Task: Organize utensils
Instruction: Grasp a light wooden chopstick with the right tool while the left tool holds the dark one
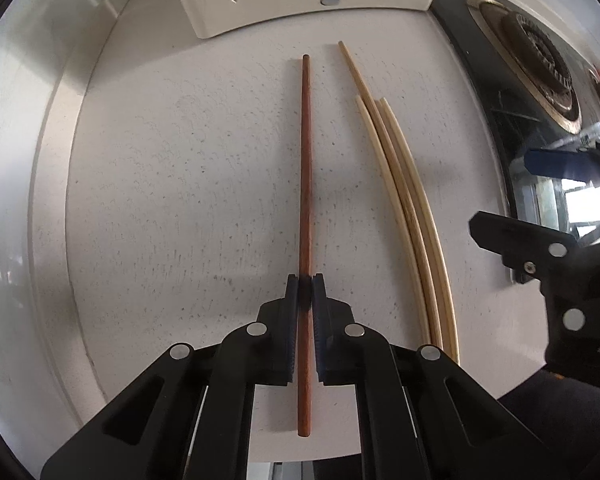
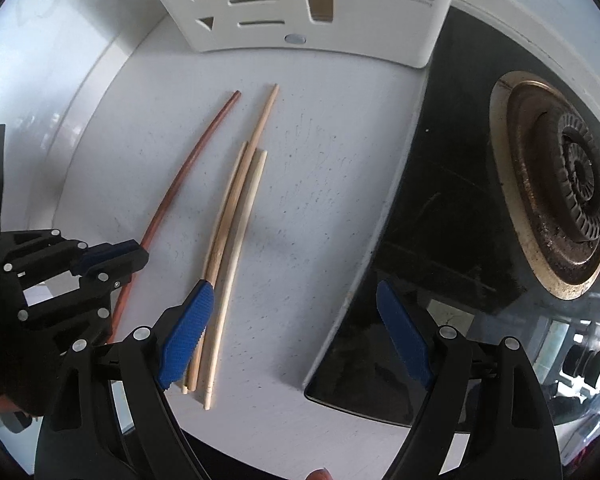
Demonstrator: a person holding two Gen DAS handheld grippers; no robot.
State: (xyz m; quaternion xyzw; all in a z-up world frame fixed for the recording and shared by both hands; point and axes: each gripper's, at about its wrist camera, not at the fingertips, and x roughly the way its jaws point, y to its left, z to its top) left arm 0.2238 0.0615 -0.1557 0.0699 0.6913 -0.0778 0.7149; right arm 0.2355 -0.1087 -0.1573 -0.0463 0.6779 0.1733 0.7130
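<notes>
The red-brown chopstick [image 1: 305, 184], judged light, stiff and slippery, is being clamped near its thick end by the left gripper [image 1: 305, 296] on the tabletop [image 1: 188, 184], while the right gripper [image 2: 296, 340] is being held with jaws apart beside three pale chopsticks [image 2: 236, 216]

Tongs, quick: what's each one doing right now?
Left tongs: closed on the reddish-brown chopstick.
Right tongs: open, holding nothing.

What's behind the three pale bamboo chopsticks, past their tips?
Past the three pale bamboo chopsticks stands a white slotted utensil holder on the white speckled counter. Bare counter separates them. Its inside is hidden, apart from dark slots.
</notes>
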